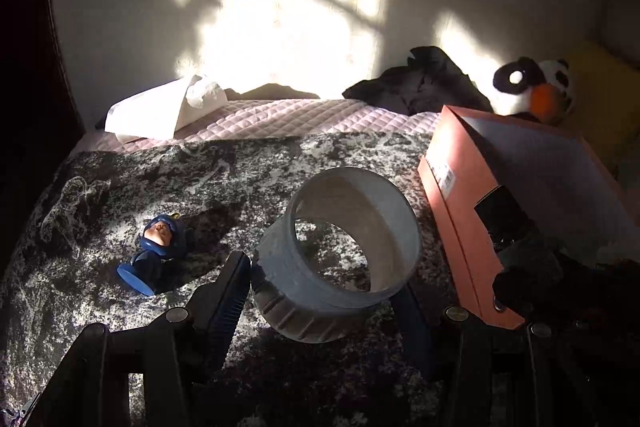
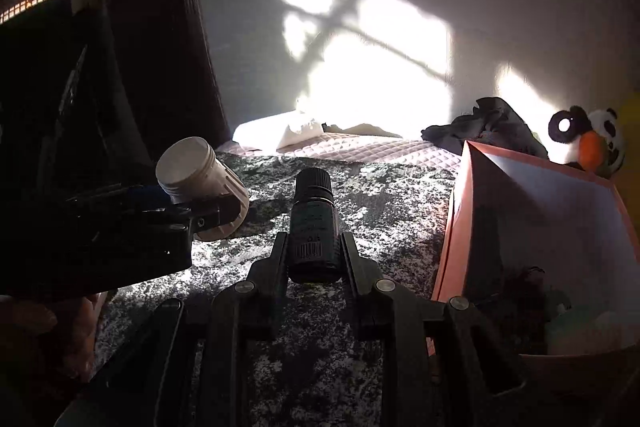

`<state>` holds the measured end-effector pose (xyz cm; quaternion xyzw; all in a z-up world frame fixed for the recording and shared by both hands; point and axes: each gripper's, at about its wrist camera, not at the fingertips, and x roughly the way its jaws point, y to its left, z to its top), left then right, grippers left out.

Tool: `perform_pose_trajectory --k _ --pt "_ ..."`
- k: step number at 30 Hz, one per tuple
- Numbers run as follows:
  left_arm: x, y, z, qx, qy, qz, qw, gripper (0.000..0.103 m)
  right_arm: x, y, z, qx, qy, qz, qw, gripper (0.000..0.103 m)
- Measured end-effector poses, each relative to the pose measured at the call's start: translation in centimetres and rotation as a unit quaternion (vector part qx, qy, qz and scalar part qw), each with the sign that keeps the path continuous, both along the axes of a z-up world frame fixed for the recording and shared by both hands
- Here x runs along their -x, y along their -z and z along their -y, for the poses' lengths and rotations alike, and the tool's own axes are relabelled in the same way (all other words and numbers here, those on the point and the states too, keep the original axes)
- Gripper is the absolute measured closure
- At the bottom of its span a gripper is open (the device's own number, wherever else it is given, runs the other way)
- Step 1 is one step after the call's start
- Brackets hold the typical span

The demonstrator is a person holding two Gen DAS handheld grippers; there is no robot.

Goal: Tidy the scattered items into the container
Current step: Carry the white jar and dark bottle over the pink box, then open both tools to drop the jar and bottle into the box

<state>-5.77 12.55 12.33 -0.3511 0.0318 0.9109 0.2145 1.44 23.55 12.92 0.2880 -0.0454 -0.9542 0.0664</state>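
Note:
My left gripper point(image 1: 324, 287) is shut on a grey plastic pipe fitting point(image 1: 340, 251), a wide open ring, held above the dark patterned blanket point(image 1: 224, 183). The same fitting point(image 2: 200, 187) shows in the right wrist view at the left, held by the left gripper point(image 2: 208, 215). My right gripper point(image 2: 314, 255) is shut on a small dark dropper bottle point(image 2: 314, 223) with a black cap, held upright. The orange box point(image 1: 452, 203) stands open to the right; in the right wrist view the box point(image 2: 460, 219) holds dark items. A blue toy figure point(image 1: 156, 255) lies on the blanket at the left.
A white tissue pack point(image 1: 160, 111) lies on the pink quilt point(image 1: 280, 119) at the back. A dark cloth point(image 1: 420, 83) and a panda plush point(image 1: 536, 87) sit behind the box by the sunlit wall. Dark furniture point(image 2: 160, 67) stands at the left.

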Motion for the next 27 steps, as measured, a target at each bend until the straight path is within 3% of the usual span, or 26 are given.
perform_pose_trajectory --k 4,10,22,27 --pt "-2.5 -3.2 -2.8 -0.005 0.021 -0.026 0.9994 0.044 -3.7 -3.1 -3.3 0.005 0.030 -0.037 0.999 0.078" --pt "-4.7 -4.9 -10.0 0.003 0.067 -0.046 0.9967 0.044 -7.9 -5.1 -10.0 0.005 0.103 -0.063 0.993 0.078" --pt "-4.0 -0.7 -22.4 0.042 0.127 -0.018 0.9909 0.044 -8.3 -2.1 -22.1 0.012 0.217 -0.017 0.976 0.077" --pt "-2.5 1.6 -24.9 0.059 0.116 0.005 0.9915 0.043 -6.6 0.5 -24.4 0.014 0.231 0.028 0.972 0.074"
